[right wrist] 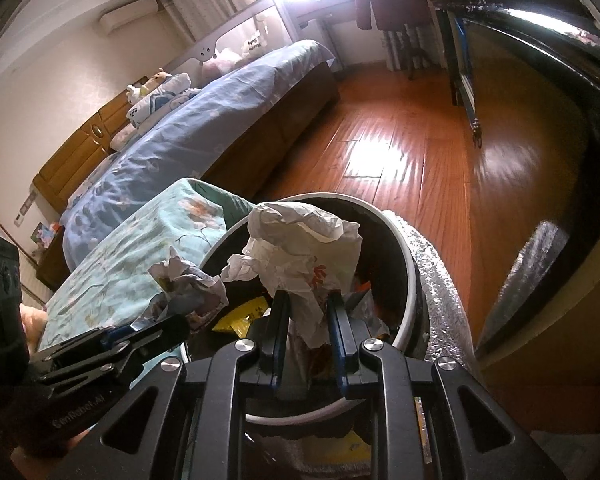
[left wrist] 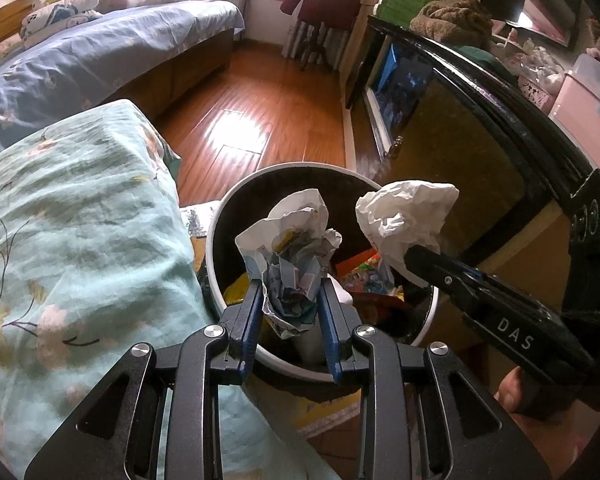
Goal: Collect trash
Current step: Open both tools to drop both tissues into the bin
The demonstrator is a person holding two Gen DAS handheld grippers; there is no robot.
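Holding crumpled trash over the bin [left wrist: 216, 236]: left gripper [left wrist: 288, 292] clenches a printed wad [left wrist: 290, 272], right gripper [right wrist: 308, 312] a white wad [right wrist: 300, 252]; next, release both to drop them in

Both wrist cams close over bin [left wrist: 220, 216]

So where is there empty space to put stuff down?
The wooden floor is bare between the blue bed and the dark cabinet, beyond the bin. The floral bedding beside the bin is bare too. The bin itself is crowded with wrappers.
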